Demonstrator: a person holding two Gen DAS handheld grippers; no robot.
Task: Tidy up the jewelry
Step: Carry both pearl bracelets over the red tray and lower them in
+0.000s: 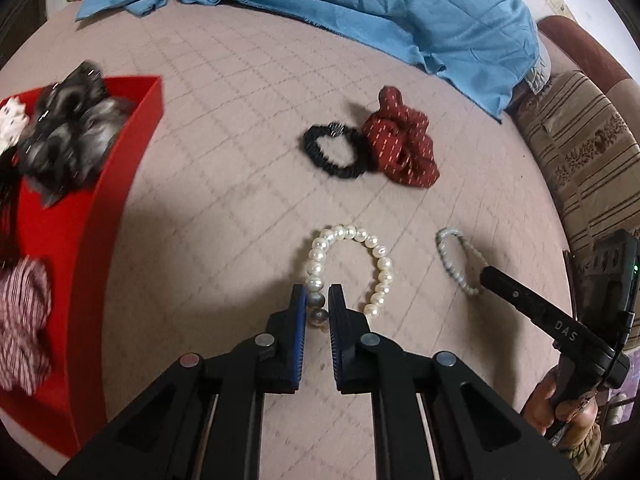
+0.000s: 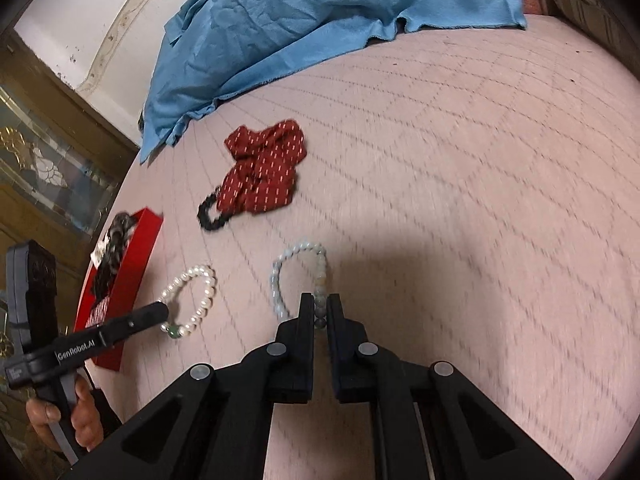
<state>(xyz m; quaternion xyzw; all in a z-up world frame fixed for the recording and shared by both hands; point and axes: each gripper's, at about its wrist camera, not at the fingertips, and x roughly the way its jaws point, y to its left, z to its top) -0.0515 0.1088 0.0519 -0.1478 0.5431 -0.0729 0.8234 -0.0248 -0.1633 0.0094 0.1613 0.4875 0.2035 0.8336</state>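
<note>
A white pearl bracelet (image 1: 352,260) lies on the pink quilted surface. My left gripper (image 1: 318,304) is shut on its near end, at the grey beads. The bracelet also shows in the right wrist view (image 2: 196,296). A pale grey-green bead bracelet (image 2: 288,276) lies to its right, and my right gripper (image 2: 320,308) is shut on its near side. It also shows in the left wrist view (image 1: 456,260). A black scrunchie (image 1: 334,152) and a dark red patterned scrunchie (image 1: 404,144) lie farther back. A red box (image 1: 100,208) at the left holds several scrunchies.
A blue cloth (image 1: 360,0) is heaped at the back of the surface. A striped cushion (image 1: 580,152) lies past the right edge. A cabinet with glass panels (image 2: 48,168) stands beyond the left edge in the right wrist view.
</note>
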